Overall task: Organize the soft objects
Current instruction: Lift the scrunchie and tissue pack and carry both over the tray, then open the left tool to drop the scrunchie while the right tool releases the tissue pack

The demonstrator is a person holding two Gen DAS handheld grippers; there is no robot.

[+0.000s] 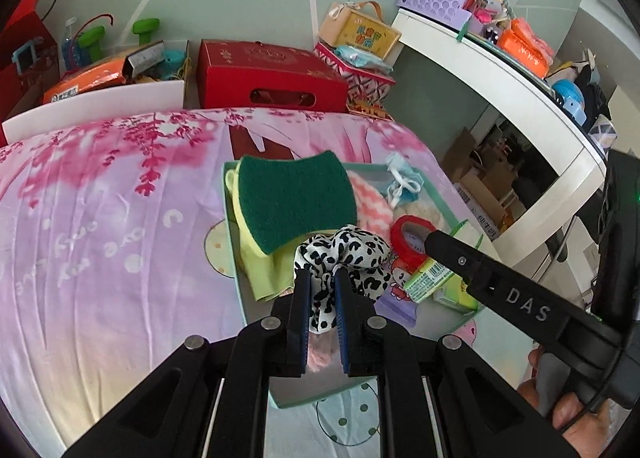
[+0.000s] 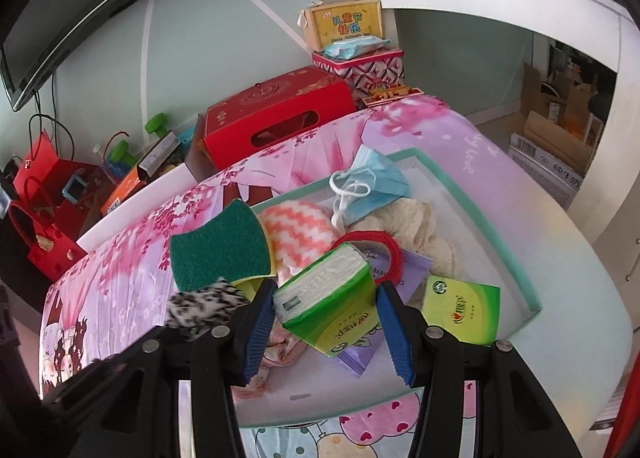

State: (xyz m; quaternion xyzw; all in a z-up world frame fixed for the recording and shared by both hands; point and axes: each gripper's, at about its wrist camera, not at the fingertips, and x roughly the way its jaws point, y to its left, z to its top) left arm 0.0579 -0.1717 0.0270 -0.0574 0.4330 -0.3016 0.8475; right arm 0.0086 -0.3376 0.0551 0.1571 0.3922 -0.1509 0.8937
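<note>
- Cluttered bedroom: a bed (image 1: pixel 100 226) with a pink floral sheet, boxes along the wall, and a mint-rimmed tray (image 2: pixel 532 298) sitting on the sheet, already heaped with soft stuff.
- Left gripper (image 1: pixel 322 290) has its jaws nearly pressed together, pinching a leopard-print scrunchie (image 1: pixel 344 258) right over the tray's near end.
- Right gripper (image 2: pixel 326 322) has its jaws about half spread, clamped on a green tissue pack (image 2: pixel 328 306), held tilted above the pile.
- Risk one: the pack is gripped at an angle, so it could swivel or slide out, probably onto the red ring (image 2: pixel 394 250) and purple packet.
- Risk two: the green sponge (image 2: pixel 220 246) leans half over the tray's rim; a nudge from either gripper might tip it onto the bed.
- Risk three: both grippers are crowded close together, so they could bump, and the scrunchie might snag on the pads when let go.
</note>
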